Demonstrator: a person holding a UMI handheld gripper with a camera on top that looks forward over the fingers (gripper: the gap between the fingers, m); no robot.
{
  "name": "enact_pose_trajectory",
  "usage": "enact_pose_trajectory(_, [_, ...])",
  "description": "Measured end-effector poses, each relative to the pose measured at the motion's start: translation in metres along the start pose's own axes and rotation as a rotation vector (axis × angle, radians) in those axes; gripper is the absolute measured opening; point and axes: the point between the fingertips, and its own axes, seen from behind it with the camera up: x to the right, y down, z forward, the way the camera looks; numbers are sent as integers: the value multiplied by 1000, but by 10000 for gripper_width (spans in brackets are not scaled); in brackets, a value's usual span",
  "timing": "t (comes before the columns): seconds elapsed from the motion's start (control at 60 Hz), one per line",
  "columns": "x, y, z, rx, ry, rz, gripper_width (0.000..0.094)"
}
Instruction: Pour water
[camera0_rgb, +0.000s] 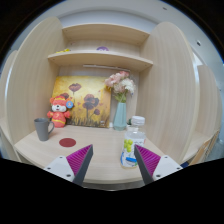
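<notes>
The gripper (110, 163) hangs above the near edge of the worktop (95, 160) with its fingers spread and nothing between them. Just ahead of the right finger stands a small clear bottle (129, 152) with a coloured label, and behind it what looks like a lidded jar (137, 128). A grey cup (42, 128) stands well apart at the left beside a stuffed toy (60, 111), a red coaster (67, 142) near them, and a vase of flowers (120, 105) at the back.

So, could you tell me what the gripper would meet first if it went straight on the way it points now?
Probably nothing at first: the gripper, fingers open, points across bare desk. The bottle stands slightly toward one finger and might be clipped; otherwise the flower painting at the back comes first. Depth is unclear.
</notes>
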Motion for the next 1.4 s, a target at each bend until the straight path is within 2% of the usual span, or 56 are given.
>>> enact_pose_trajectory(0.2, [55,7,27,5,74,44,857])
enact_pose_trajectory(0.45, [70,11,82,20,55,93,851])
enact_pose_trajectory(0.517, [71,12,90,17,58,104,790])
enact_pose_trajectory(0.6, [73,15,100,14,68,111,654])
enact_pose_trajectory(0.933, [67,16,108,54,92,54,395])
enact_pose_trajectory(1.217, [46,3,120,13,54,-97,394])
enact_pose_trajectory(1.4, [-16,-46,146,67,11,-467,396])
